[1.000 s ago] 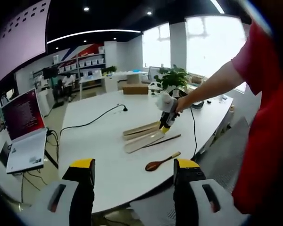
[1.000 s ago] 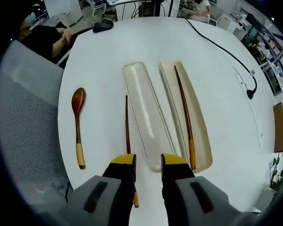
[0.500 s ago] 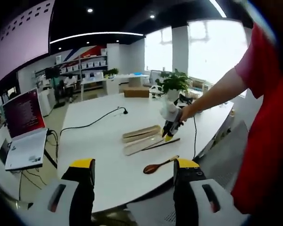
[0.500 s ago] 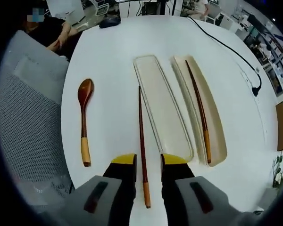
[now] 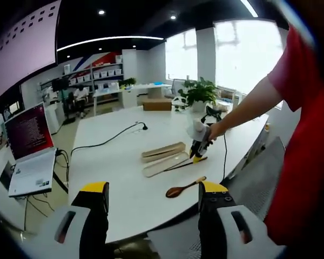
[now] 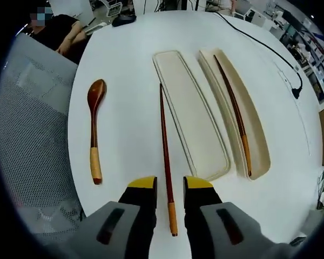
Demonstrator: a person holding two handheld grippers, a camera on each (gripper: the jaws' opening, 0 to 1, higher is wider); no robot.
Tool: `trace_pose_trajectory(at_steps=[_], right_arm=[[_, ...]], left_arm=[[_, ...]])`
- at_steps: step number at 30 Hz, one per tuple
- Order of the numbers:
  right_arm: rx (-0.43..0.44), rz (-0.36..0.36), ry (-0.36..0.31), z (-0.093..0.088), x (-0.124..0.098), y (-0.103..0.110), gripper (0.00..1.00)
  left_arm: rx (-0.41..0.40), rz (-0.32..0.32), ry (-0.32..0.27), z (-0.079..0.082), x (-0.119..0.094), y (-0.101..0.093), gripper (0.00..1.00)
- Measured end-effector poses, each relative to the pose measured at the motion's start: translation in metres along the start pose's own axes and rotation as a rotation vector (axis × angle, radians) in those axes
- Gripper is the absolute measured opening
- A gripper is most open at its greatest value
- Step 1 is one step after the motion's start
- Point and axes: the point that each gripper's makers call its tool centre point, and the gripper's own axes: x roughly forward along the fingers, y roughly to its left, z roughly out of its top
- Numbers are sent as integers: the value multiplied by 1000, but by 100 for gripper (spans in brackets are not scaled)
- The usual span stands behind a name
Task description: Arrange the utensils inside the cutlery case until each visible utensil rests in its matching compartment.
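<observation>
Loose chopstick (image 6: pixel 166 156) on table (image 6: pixel 124 65) between parted right gripper (image 6: pixel 169 184) jaws, lined up for pickup; mate (image 6: pixel 233 110) already in case (image 6: pixel 238 116). Left gripper (image 5: pixel 153 189) parted, empty, held back.

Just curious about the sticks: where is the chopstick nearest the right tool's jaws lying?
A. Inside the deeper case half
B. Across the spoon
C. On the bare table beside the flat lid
C: the chopstick lies on the white table, alongside the flat lid, its tip between the open jaws.
</observation>
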Motion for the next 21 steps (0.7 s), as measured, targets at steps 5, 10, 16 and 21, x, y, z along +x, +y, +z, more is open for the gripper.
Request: trace_pose_trajectory(at_steps=[5,10,16,21], right_arm=[[-4,-3,27,-2,4,-3,15],[-8,19,70,-13,9,2,15],[-53,0,79,-15,9,-1,13],[-91,12,123,-12,10,3,9]], left_arm=[[-9,6,4,-3,0,-1,69],[-14,16,3,-4,-1,1,69],[-13,13,13,-8,2,-5,68],[-11,12,14,-7,3,-6,68]])
